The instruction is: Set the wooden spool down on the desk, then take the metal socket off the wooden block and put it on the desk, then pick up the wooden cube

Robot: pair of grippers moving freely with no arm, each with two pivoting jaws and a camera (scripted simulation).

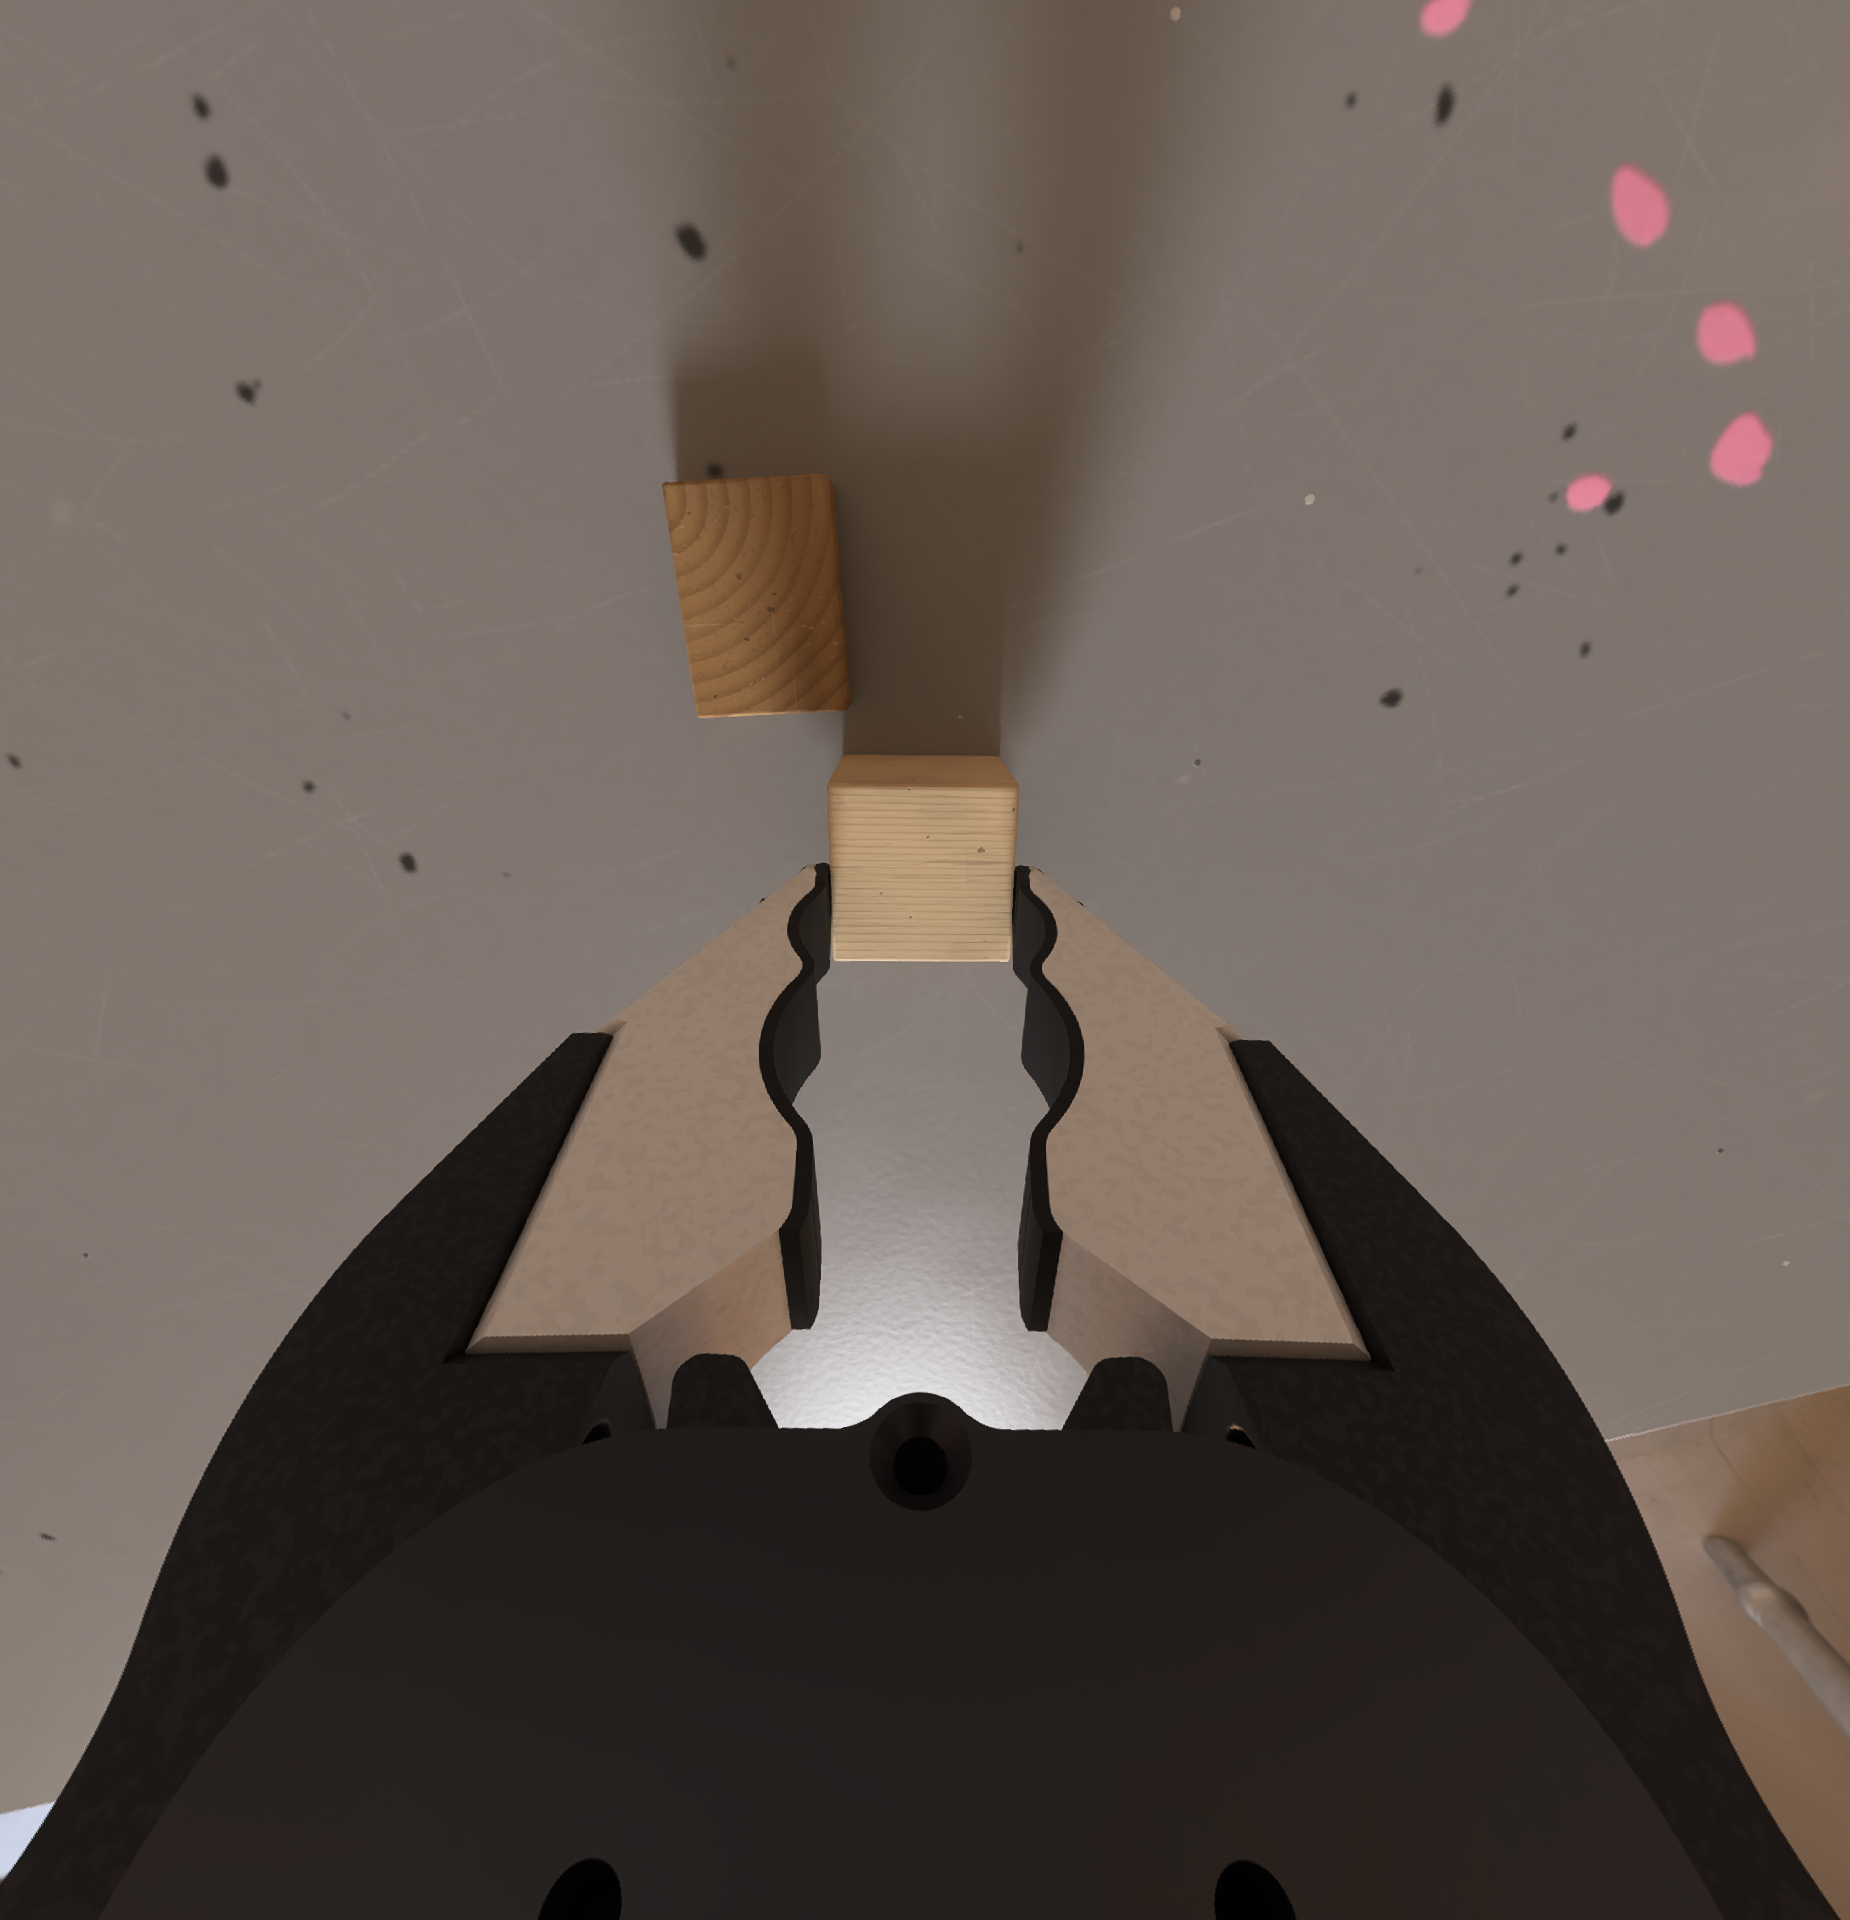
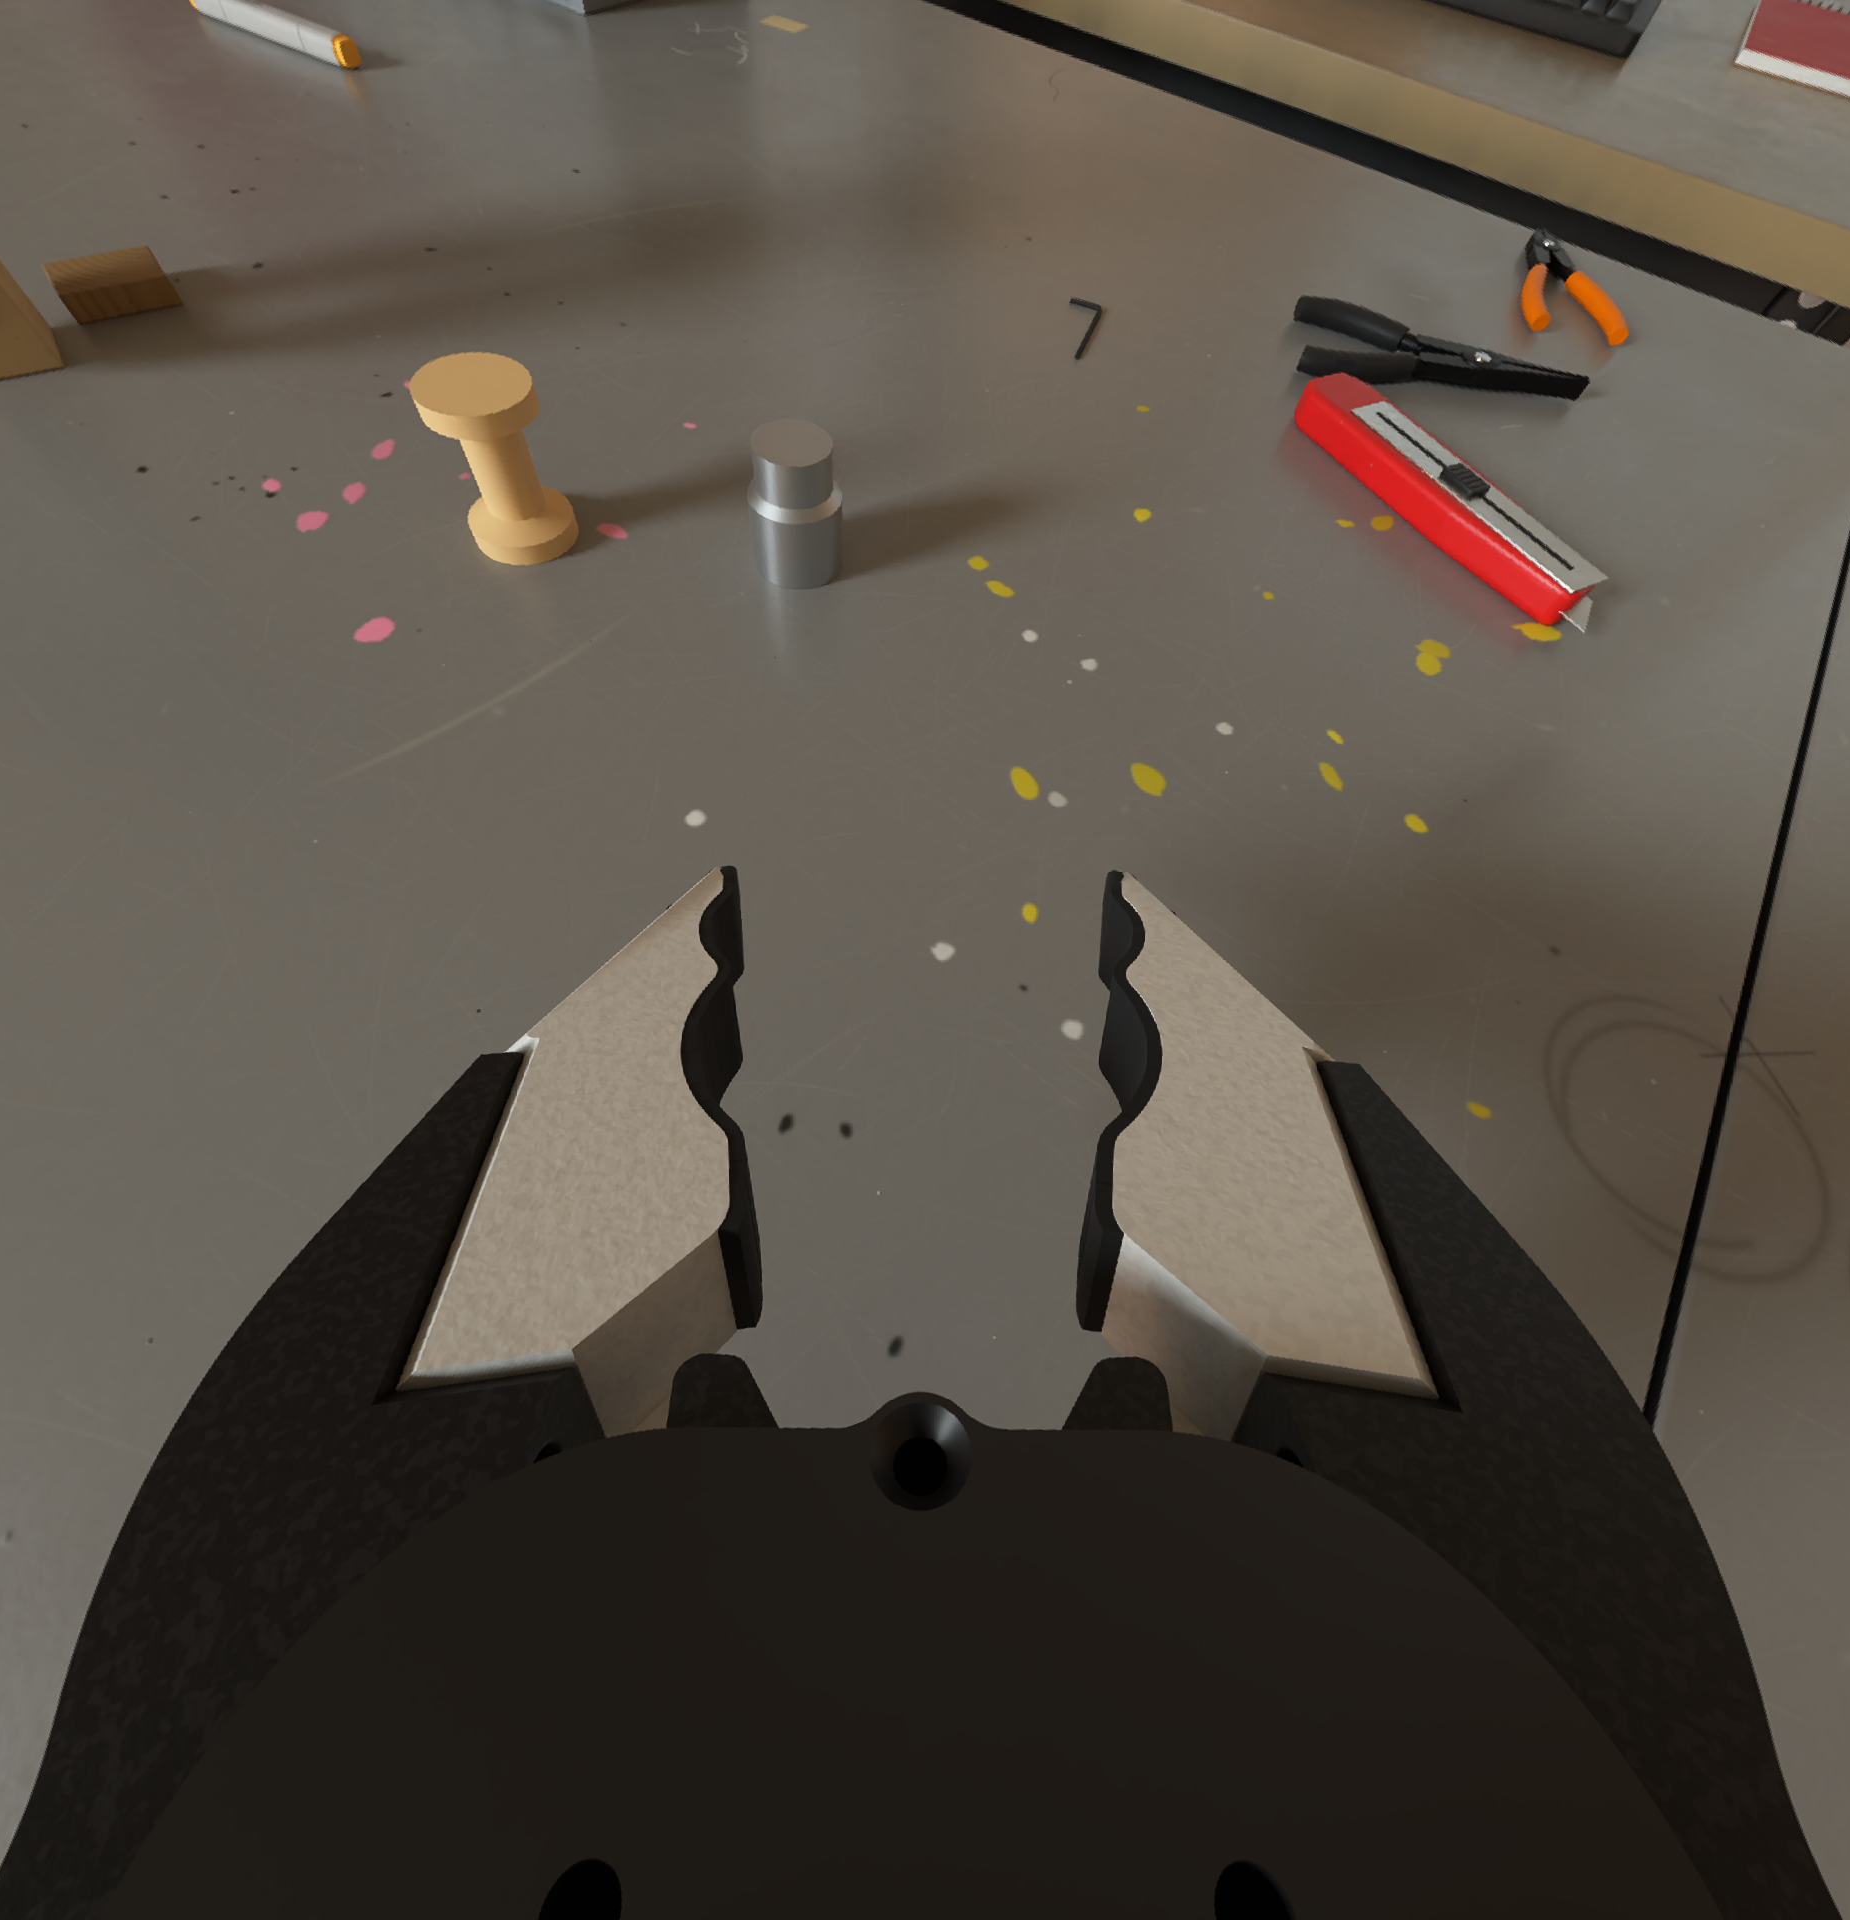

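Left wrist view: the wooden cube [image 1: 919, 868] is clamped squarely between the left tool's [image 1: 919, 883] tips, the wooden block [image 1: 760, 594] just beyond; the right tool [image 2: 919, 883] is held open, empty.

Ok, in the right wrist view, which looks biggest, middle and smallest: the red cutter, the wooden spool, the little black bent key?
As they look in that view, largest to smallest:
1. Red cutter, longest by far.
2. Wooden spool, clearly shorter.
3. Black bent key, tiny, though it also lies farthest away, which shrinks it somewhat.
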